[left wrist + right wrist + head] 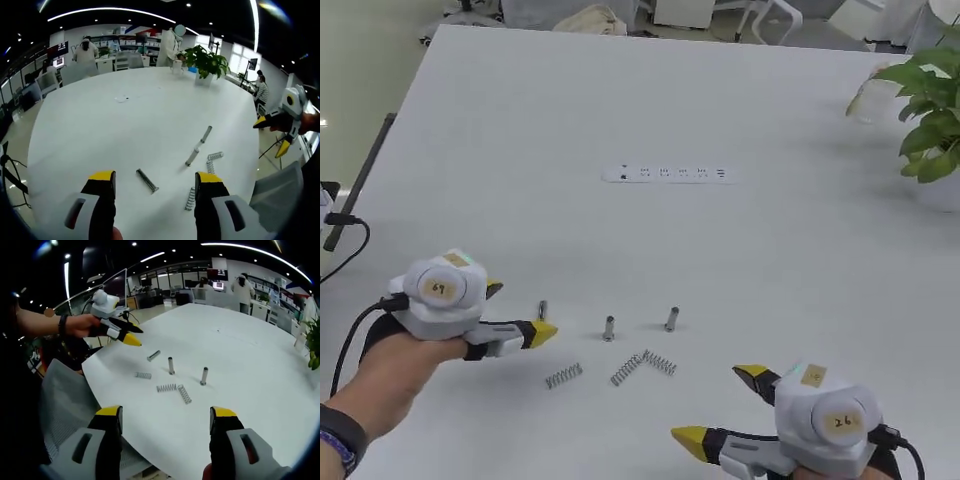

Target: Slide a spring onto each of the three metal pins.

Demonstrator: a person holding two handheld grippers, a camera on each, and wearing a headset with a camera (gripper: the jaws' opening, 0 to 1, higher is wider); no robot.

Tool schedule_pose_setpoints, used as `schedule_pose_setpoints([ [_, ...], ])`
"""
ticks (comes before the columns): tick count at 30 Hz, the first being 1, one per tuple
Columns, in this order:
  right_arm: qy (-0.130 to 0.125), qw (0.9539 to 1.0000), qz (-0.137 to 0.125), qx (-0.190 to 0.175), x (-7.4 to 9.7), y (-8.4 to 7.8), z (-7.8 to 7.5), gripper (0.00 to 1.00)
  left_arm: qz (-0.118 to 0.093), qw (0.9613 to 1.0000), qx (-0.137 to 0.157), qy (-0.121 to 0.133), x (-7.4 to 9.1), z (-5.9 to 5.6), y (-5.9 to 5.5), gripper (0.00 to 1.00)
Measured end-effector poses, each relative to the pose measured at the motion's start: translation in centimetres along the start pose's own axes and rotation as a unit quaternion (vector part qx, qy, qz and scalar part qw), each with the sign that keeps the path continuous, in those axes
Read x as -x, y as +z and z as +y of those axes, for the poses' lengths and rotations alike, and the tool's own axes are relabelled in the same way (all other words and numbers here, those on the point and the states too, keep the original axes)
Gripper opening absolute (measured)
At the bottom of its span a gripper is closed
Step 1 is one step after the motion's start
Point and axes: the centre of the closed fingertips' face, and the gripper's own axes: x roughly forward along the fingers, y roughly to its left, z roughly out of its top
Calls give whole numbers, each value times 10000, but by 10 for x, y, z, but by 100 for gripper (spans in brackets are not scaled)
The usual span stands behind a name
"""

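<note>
The white counter (pixel 620 100) carries three metal pins standing in a row in the lower middle of the head view: the left pin (pixel 542 309), the middle pin (pixel 609 327) and the right pin (pixel 672 318). None of them has a spring on it.

Just below the row lie three springs. The single spring (pixel 563 375) lies apart on the left. The second spring (pixel 626 369) and third spring (pixel 660 362) form a V with their upper ends nearly meeting.

The left tongs (pixel 518 310) are at the lower left, held in a hand (pixel 405 360). Their jaws are spread wide with nothing between them, and one yellow tip is just beside the left pin. The right tongs (pixel 720 405) are at the lower right, also wide open and empty, near the springs but apart from them.

In the left gripper view, the left tongs (pixel 155 176) frame the left pin (pixel 147 180). In the right gripper view, the right tongs (pixel 166 412) face all three pins and springs.

A power strip (pixel 670 174) lies at centre frame, and a plant (pixel 930 110) stands at the upper right.
</note>
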Motion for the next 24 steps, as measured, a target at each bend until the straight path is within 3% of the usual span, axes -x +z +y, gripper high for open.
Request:
schedule_pose_setpoints([
  [12, 16, 10000, 28, -20, 0, -4, 2, 69, 97, 9996, 236, 95, -23, 6, -7, 51],
  [15, 1, 10000, 30, -34, 1, -4, 0, 69, 101, 9987, 421, 263, -27, 13, -9, 44],
  [24, -49, 9999, 37, -94, 4, -8, -5, 69, 215, 9971, 624, 381, -40, 24, -17, 40],
])
